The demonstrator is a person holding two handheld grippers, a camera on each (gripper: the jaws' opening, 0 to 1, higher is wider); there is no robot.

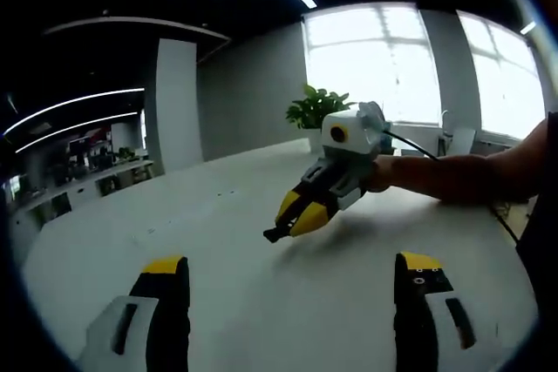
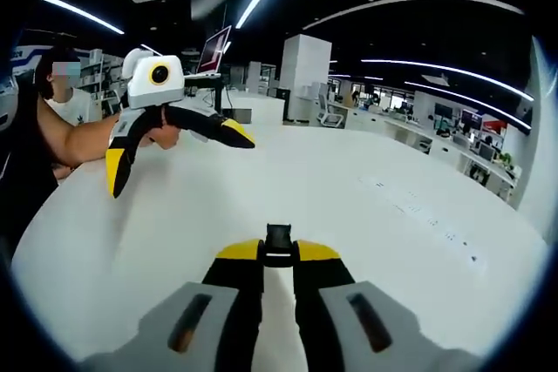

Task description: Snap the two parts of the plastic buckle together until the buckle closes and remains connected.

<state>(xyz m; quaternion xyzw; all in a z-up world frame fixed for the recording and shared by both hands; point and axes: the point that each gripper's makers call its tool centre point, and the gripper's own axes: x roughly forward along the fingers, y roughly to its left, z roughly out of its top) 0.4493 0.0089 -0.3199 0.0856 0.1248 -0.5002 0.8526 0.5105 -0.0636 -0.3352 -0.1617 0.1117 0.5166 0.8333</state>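
A small black plastic buckle part sits pinched at the very tips of the right claw, whose yellow-tipped jaws are pressed together on it and carry it above the broad white worktop; in the left gripper view the same claw shows ahead and a little to the right, with a dark bit sticking out past its tips, too small there to tell which half of the buckle it is. The left claw stands spread wide and holds nothing, its two jaws well apart with bare worktop between them; from the right gripper view it hangs up and to the left of the held piece, open the same way. No second buckle half can be picked out on the surface near either claw, so the step in hand looks to be finding and taking that mate. To do it well, the right claw should keep its firm pinch and hold the piece level with the mating end pointing clear of the tips, while the left claw grips the other half by its body, not its prongs, lines it up squarely and pushes straight in until it latches. A leafy green potted plant stands beyond the right claw, by the bright windows.
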